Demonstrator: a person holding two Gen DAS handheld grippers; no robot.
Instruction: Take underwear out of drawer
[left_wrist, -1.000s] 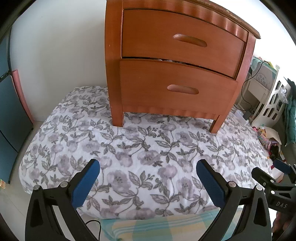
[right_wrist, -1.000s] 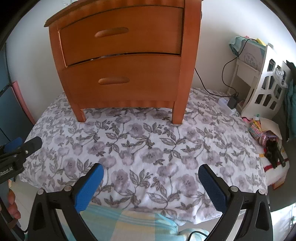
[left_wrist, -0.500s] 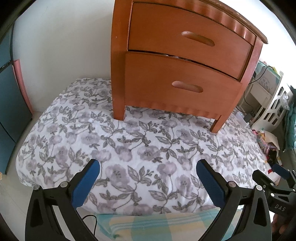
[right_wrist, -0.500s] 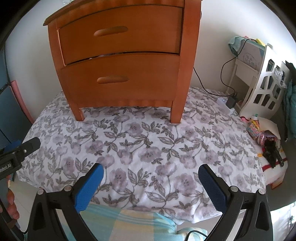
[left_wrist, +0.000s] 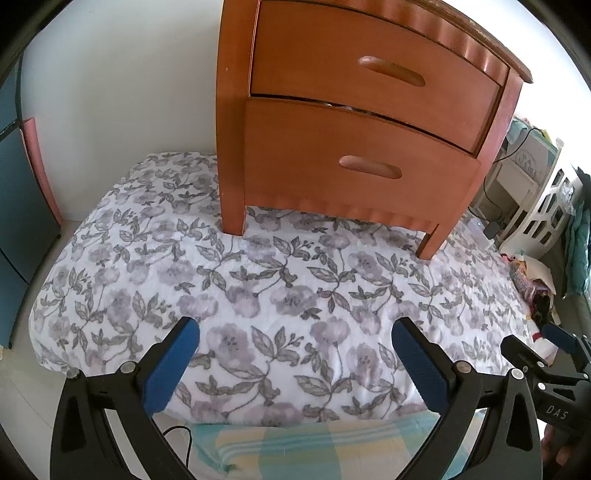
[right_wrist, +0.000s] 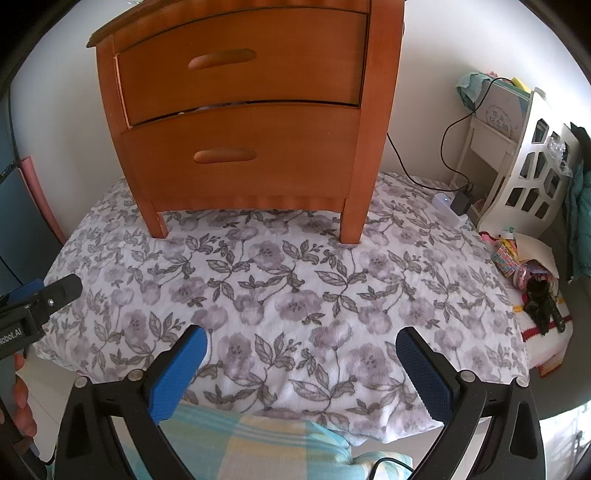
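Since a second ago your left tongs (left_wrist: 295, 360) came nearer the cabinet (left_wrist: 354, 122); both tongs, right (right_wrist: 301, 369) too, are open and empty, because both drawers ahead are shut.

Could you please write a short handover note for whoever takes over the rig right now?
Left gripper: open, holding nothing, hovering over the floral blanket.
Right gripper: open, holding nothing, also above the blanket, short of the furniture.
Wooden nightstand stands on the blanket. Upper drawer looks shut. Lower drawer sits slightly ajar, and a sliver of something pale shows in the gap above it; whether that is underwear cannot be told.
Done: nothing yet; neither drawer handle is touched.
Left: probably reach for the lower drawer handle, pull it out, find the underwear, and lift it out.
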